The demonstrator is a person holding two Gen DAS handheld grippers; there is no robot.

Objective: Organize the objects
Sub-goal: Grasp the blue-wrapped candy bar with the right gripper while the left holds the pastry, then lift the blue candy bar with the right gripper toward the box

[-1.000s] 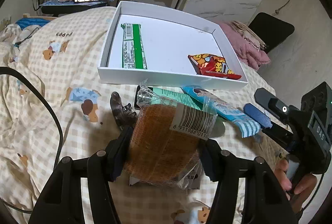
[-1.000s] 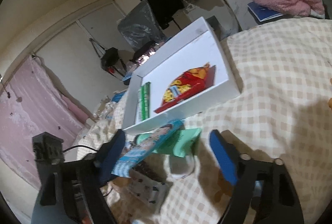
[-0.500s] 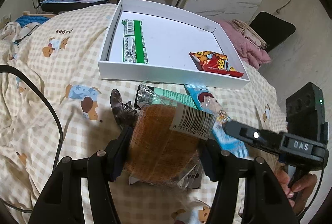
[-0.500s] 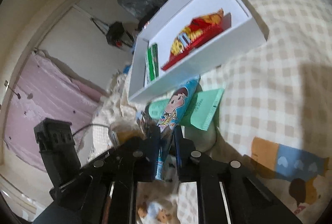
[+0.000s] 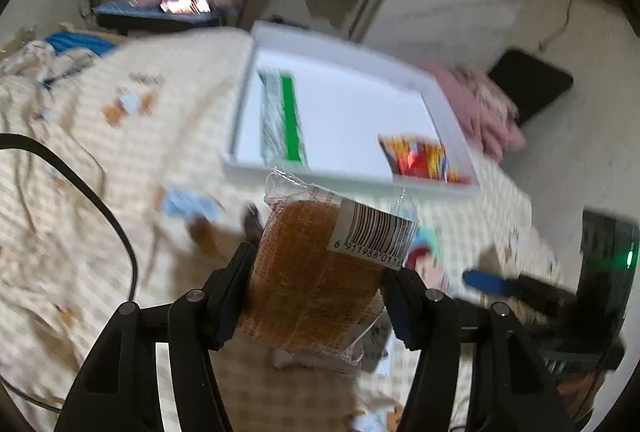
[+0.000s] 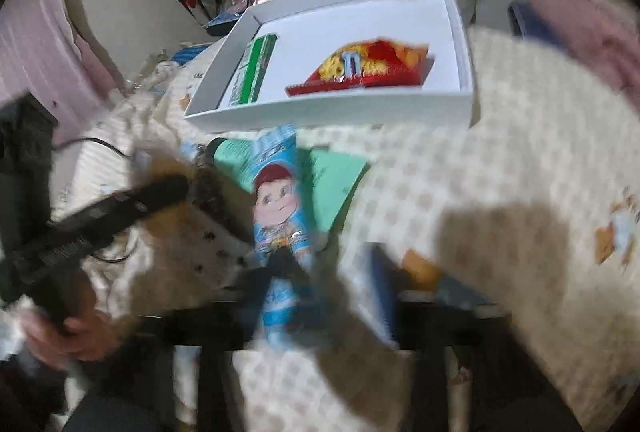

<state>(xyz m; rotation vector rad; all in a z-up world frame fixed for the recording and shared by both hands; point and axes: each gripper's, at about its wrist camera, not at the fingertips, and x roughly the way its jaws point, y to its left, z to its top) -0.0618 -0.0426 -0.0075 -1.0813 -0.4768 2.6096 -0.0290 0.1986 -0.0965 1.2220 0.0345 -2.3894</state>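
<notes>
Left gripper pinching the bread, right gripper letting go of the blue snack.

In your left wrist view, your left gripper [image 5: 320,288] clamps the wrapped brown bread [image 5: 316,272] between its pads; the white box [image 5: 344,52] lies just beyond its tips. In your right wrist view, blurred, your right gripper [image 6: 320,284] has its jaws opening, with the blue snack packet [image 6: 280,216] between them, running forward from the tips toward the white box [image 6: 328,110] ahead.
</notes>
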